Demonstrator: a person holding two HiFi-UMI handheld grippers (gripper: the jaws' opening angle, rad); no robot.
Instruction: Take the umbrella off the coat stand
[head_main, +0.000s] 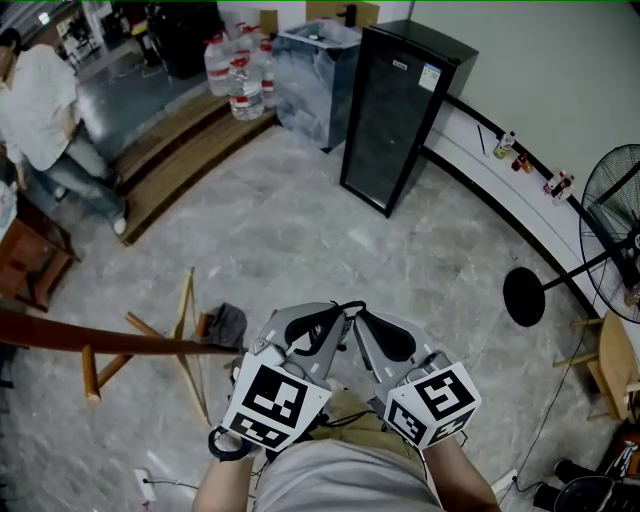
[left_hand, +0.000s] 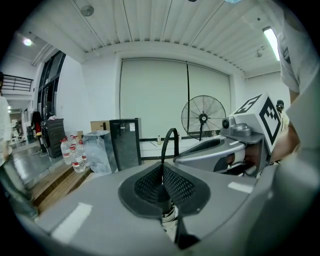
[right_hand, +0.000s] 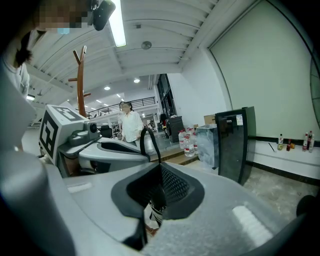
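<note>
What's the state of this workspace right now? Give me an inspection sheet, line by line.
Surface: grey marbled floor; no table.
Job's things: wooden coat stand at the left; umbrella not made out, only a dark grey thing near the stand's base.
Clutter: water bottles, silver bin, black cabinet, small bottles on the wall ledge.
Grippers: left gripper and right gripper side by side, fingers together; a black loop arches between their tips, unclear whether pinched.
Cables: power strip on the floor; thin cord at the right.
Surroundings: standing fan, person, wooden platform.
</note>
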